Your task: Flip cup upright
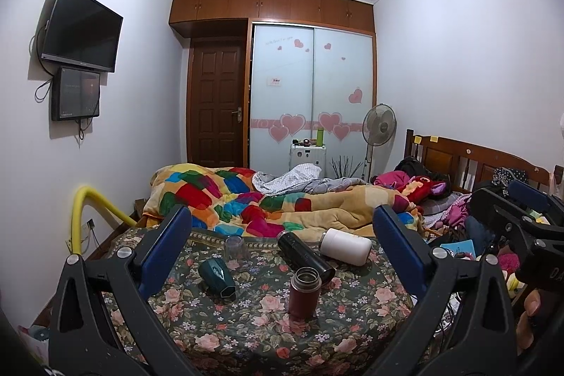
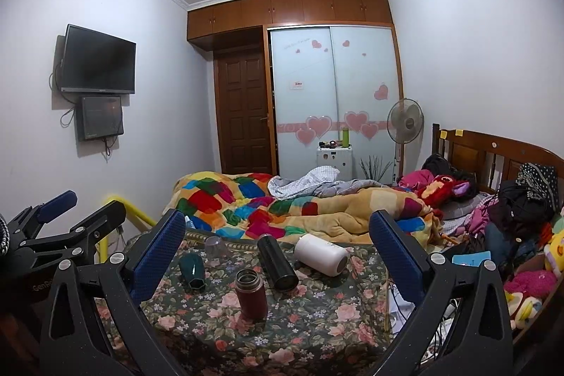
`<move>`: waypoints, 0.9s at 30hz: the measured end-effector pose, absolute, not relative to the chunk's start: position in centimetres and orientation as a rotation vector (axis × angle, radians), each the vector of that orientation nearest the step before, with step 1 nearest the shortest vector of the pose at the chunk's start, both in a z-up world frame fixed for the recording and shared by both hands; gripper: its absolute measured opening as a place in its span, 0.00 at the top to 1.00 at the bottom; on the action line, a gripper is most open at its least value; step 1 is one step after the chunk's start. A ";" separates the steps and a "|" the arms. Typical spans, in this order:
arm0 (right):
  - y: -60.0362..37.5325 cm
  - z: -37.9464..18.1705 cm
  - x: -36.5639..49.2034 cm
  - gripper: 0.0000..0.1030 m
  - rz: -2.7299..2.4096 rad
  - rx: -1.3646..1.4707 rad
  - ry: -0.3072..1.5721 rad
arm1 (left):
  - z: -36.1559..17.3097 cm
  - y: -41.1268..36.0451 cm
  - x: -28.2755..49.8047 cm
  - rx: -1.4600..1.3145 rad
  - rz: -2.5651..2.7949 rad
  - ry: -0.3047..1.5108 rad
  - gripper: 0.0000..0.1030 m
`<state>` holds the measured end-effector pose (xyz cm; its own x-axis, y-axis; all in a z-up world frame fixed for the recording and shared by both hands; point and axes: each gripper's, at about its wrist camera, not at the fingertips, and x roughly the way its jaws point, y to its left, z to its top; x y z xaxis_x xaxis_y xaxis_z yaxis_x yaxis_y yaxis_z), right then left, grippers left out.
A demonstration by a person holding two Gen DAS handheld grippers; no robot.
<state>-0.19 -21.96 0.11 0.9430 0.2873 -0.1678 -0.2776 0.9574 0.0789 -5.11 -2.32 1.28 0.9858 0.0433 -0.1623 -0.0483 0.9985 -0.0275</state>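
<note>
Several cups sit on the floral bedcover. A dark red flask stands upright, mouth open; it also shows in the right wrist view. A black flask, a white flask and a dark green cup lie on their sides. A clear glass stands mouth down. My left gripper is open above them, empty. My right gripper is open and empty too.
A colourful quilt is heaped behind the cups. Clothes and plush toys pile up on the right by the wooden headboard. A yellow rail runs along the bed's left edge. My right gripper shows at the right edge.
</note>
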 end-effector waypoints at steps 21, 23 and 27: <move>-21.8 0.2 -0.2 0.00 0.289 0.054 0.179 | 1.3 -2.6 -5.0 -0.037 0.040 0.161 0.00; -21.9 0.3 -0.2 0.00 0.290 0.056 0.178 | 1.3 -2.7 -4.9 -0.035 0.040 0.163 0.00; -21.8 0.2 -0.2 0.00 0.289 0.054 0.181 | 1.4 -2.7 -4.9 -0.034 0.032 0.167 0.00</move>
<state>-0.17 -21.84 0.23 0.9425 0.2880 -0.1694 -0.2783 0.9573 0.0790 -4.88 -2.75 1.40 0.9855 0.0293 -0.1669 -0.0350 0.9989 -0.0316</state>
